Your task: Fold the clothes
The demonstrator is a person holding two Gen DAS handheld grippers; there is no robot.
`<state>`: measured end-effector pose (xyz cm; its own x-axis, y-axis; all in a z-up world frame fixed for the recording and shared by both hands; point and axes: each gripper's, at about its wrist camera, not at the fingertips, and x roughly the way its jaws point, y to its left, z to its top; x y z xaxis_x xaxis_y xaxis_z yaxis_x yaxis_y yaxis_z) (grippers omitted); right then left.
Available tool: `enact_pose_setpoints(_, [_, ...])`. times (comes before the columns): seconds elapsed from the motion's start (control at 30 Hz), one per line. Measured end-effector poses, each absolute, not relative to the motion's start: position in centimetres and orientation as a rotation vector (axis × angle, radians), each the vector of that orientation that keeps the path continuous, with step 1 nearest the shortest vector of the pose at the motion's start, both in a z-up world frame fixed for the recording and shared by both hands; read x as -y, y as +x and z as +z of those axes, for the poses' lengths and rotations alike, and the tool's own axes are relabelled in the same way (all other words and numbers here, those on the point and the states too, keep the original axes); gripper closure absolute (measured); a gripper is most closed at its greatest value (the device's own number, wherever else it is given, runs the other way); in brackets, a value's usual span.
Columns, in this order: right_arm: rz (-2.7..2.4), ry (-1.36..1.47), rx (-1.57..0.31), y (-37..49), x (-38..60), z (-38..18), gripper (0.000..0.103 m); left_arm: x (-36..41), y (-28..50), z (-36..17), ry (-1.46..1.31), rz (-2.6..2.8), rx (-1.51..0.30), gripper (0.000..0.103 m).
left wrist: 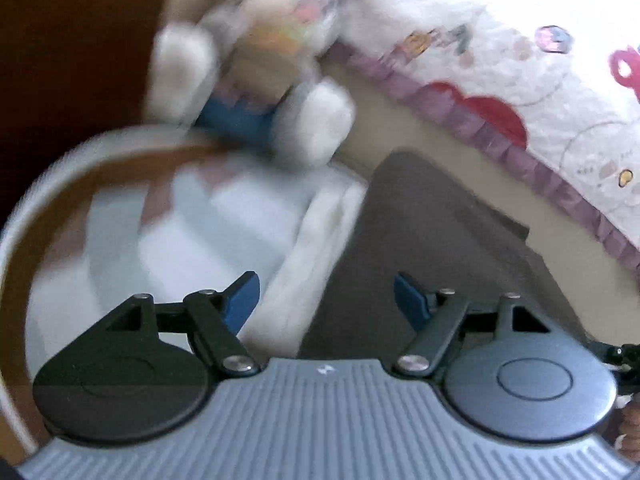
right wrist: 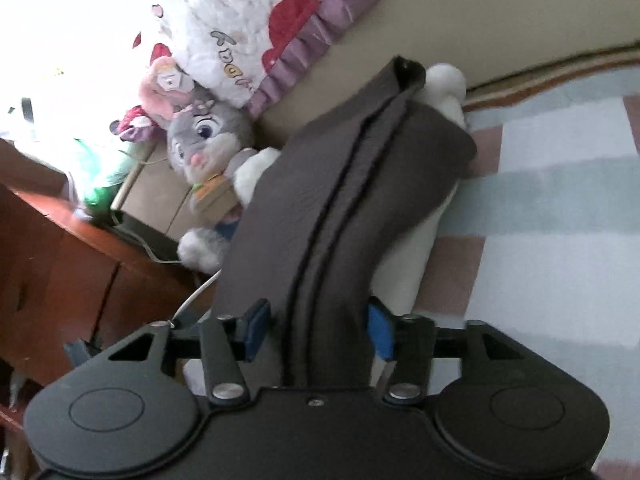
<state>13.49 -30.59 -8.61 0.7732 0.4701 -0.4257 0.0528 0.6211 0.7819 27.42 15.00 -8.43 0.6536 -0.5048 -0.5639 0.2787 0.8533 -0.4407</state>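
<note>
Spread wide, the jaws of my left gripper (left wrist: 326, 300) pinch nothing; ahead of them I see a dark grey garment (left wrist: 432, 248) lying flat on the bed (left wrist: 420, 132), with a white garment (left wrist: 320, 236) just left of it and a plush rabbit (left wrist: 264, 56) beyond. On my right gripper (right wrist: 316, 332) the jaws also stand apart, and the grey garment's seamed fold runs out between them; whether either pad touches the cloth I cannot tell. Left of that lies a frilled quilt (right wrist: 224, 24).
</note>
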Motion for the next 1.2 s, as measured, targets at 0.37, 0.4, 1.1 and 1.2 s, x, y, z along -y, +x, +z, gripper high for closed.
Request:
enact_pose_setpoints(0.37, [0.114, 1.014, -0.642, 11.9, 27.6, -10.4, 0.019, -11.7, 28.2, -10.9, -0.491, -0.414, -0.74, 0.027])
enact_pose_setpoints(0.4, [0.103, 0.98, -0.685, 12.5, 27.0, -10.4, 0.017, -11.1, 28.7, -11.0, -0.457, -0.397, -0.761, 0.032])
enact_pose_setpoints(1.1, [0.297, 1.241, -0.782, 11.1, 26.6, -11.8, 0.05, -0.2, 23.7, -1.0, -0.286, -0.279, -0.87, 0.057])
enact_pose_setpoints(1.2, [0.245, 1.277, -0.693, 9.4, 30.0, -10.8, 0.049, 0.9, 22.9, -4.4, -0.4, -0.21, -0.979, 0.058])
